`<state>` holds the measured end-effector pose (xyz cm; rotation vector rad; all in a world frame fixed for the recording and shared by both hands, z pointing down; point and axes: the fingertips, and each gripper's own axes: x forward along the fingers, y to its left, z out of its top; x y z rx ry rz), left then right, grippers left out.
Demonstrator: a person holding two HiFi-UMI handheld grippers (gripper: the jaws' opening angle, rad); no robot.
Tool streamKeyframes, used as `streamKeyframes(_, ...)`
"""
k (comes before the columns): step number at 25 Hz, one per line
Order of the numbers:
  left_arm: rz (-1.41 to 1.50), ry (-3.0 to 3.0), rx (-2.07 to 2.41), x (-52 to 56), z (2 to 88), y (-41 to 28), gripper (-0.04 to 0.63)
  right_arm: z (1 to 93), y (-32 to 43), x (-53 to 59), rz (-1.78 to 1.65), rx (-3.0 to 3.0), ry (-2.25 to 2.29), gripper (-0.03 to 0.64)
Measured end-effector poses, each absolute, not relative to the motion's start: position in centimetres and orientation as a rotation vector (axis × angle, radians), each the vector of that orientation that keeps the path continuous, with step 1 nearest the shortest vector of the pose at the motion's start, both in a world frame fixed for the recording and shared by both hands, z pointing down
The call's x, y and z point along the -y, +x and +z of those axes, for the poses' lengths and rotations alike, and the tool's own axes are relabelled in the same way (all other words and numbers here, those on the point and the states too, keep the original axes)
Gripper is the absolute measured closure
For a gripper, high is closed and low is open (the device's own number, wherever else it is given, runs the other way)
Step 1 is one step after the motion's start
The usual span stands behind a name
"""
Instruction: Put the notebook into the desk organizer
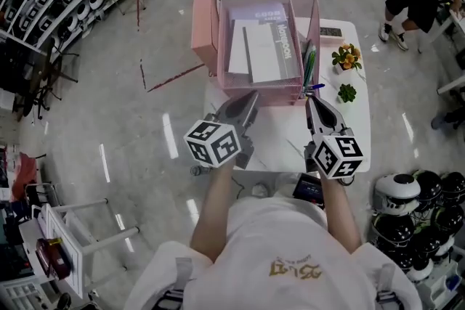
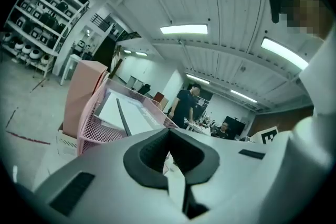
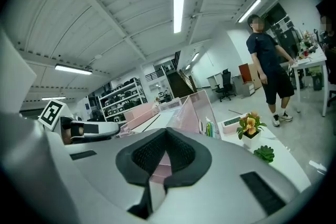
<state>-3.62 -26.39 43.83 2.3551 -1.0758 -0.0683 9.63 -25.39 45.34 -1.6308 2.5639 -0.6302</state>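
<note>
Judging from how things lie, the placing step looks finished. The notebook [image 1: 275, 53] rests flat inside the pink mesh desk organizer [image 1: 317, 25] at the far side of the white counter [image 1: 352, 123], among other books and papers. Both tools hover over the near part of the counter, just short of the organizer's near wall. The left gripper [image 1: 249, 99] has its jaws pressed together with nothing between them, and the right gripper [image 1: 314, 104] is likewise closed and empty. Pens [image 1: 309, 67] stand in the organizer's right compartment, and two small potted plants [image 1: 346, 58] sit further right. What remains, I judge, is only to draw both hands clear without nudging the organizer.
</note>
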Motion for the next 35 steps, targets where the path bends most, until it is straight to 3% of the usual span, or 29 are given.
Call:
streamKeyframes(15, -0.157, 2.447, 1.144, 17.9, 42.1, -8.0, 0.581, 41.5, 5.0, 16.0, -0.433, -2.539, -1.716, 0.606)
streamKeyframes(35, -0.232, 2.393, 1.145, 16.8, 42.2, -10.5, 0.580, 40.9, 4.6, 14.7, -0.425, -2.515, -1.726, 0.606)
